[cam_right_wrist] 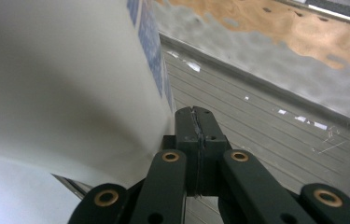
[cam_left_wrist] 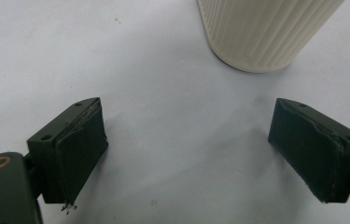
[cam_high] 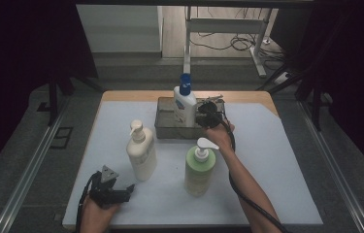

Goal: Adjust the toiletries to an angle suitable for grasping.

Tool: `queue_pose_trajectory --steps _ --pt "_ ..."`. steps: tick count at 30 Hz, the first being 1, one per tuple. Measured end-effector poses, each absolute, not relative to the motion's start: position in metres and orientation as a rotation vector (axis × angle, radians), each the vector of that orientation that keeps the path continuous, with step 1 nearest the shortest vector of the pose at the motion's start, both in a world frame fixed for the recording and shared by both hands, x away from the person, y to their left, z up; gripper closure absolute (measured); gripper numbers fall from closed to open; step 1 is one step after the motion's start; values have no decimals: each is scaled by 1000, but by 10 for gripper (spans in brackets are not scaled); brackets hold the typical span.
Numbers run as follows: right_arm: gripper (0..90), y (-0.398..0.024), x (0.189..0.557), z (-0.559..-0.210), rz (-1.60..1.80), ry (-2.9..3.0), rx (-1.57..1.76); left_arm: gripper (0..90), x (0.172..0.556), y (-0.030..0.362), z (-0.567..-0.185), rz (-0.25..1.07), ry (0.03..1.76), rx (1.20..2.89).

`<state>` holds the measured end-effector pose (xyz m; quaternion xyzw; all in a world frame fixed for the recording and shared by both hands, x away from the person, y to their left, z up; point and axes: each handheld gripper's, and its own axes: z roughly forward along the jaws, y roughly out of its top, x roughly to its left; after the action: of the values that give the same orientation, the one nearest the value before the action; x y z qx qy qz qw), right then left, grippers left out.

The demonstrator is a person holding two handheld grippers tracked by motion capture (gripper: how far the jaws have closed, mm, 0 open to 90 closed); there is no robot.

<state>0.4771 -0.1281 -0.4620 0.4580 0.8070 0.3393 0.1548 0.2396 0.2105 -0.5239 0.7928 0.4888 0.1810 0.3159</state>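
High view. Right gripper point(cam_high: 207, 110) sits at the metal tray point(cam_high: 166, 130) on the far side of the table point(cam_high: 276, 184), just beside the white bottle with the blue cap point(cam_high: 184, 102), which stands upright in the tray. Left gripper point(cam_high: 114, 191) rests near the table's front edge, close to the cream pump bottle point(cam_high: 140, 151). The green pump bottle point(cam_high: 200, 167) stands between the right forearm and the cream one. Judged step: the blue-capped bottle is set in the tray; two pump bottles are still on the table. The jaws' state cannot be read from here.

Left gripper view. Jaws wide apart, nothing between them. The ribbed base of the cream pump bottle point(cam_left_wrist: 266, 32) stands ahead, apart from both pads; its top is cut off by the frame.

Right gripper view. Jaws closed on each other, pads meeting, holding nothing. White bottle's wall point(cam_right_wrist: 65, 79) just to their left; whether it touches the jaws is unclear. Tray floor point(cam_right_wrist: 266, 126) lies beyond.

Next move, as judged: draw the right gripper back without knocking the bottle over, then part the jaws for a pump bottle.
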Motion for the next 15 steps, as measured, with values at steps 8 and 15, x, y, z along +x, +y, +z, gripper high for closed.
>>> queue_pose_trajectory --steps 8,15 --pt "894 -123 476 -462 968 2327 1288 107 240 211 -524 477 1287 2088" --pt "894 -118 476 -463 967 2328 1282 107 240 211 -524 477 1288 2087"
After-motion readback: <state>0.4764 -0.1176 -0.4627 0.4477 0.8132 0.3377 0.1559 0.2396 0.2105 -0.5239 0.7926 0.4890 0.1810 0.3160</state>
